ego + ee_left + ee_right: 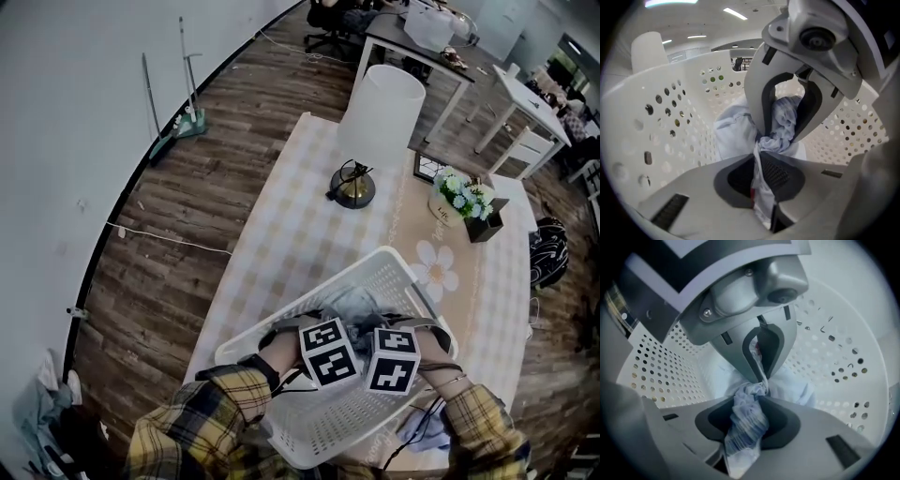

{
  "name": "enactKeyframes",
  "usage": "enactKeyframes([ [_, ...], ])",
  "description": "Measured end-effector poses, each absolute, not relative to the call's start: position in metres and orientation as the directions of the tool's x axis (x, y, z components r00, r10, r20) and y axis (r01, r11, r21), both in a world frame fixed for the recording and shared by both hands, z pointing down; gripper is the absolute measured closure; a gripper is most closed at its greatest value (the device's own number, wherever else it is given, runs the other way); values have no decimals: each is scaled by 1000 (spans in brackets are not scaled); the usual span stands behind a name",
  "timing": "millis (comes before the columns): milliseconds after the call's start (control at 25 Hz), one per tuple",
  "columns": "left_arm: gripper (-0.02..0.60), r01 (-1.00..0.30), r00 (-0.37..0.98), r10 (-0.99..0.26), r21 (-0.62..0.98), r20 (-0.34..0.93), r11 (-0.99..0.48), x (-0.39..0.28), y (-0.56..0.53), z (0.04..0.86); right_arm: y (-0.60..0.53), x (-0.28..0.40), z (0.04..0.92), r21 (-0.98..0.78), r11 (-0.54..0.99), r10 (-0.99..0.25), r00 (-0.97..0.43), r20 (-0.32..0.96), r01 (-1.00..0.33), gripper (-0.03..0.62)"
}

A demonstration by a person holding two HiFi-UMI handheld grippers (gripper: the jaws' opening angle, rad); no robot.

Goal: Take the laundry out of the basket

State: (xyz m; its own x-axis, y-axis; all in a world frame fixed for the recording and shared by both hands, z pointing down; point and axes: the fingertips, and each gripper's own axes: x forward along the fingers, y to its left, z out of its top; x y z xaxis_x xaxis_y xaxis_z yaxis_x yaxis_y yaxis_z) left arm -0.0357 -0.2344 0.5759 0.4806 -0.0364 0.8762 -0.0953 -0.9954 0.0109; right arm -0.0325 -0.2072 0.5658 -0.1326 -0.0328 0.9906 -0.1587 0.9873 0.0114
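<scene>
A white perforated laundry basket (281, 323) stands on the near end of the table. Pale blue laundry (354, 305) lies bunched inside it. Both grippers reach down into the basket side by side, their marker cubes uppermost. My left gripper (758, 146) is shut on a fold of the pale laundry (733, 133), which runs back between its pads. My right gripper (761, 389) is shut on a thicker bunch of the same striped blue cloth (745, 423). The two grippers face each other closely, tips almost meeting over the cloth.
Beyond the basket on the checked tablecloth (281, 225) stand a lamp with a white shade (380, 103), a flower pot (459, 199), a dark box (486, 225) and a small frame (429, 167). The basket walls (670, 126) close in round both grippers. Wooden floor lies to the left.
</scene>
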Motion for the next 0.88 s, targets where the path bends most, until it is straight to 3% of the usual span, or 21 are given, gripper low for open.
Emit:
enactKeyframes([
  [880, 512, -119, 608, -132, -75, 783, -990, -66, -210, 446, -193, -63, 432, 270, 886, -364, -207, 908, -377, 428],
])
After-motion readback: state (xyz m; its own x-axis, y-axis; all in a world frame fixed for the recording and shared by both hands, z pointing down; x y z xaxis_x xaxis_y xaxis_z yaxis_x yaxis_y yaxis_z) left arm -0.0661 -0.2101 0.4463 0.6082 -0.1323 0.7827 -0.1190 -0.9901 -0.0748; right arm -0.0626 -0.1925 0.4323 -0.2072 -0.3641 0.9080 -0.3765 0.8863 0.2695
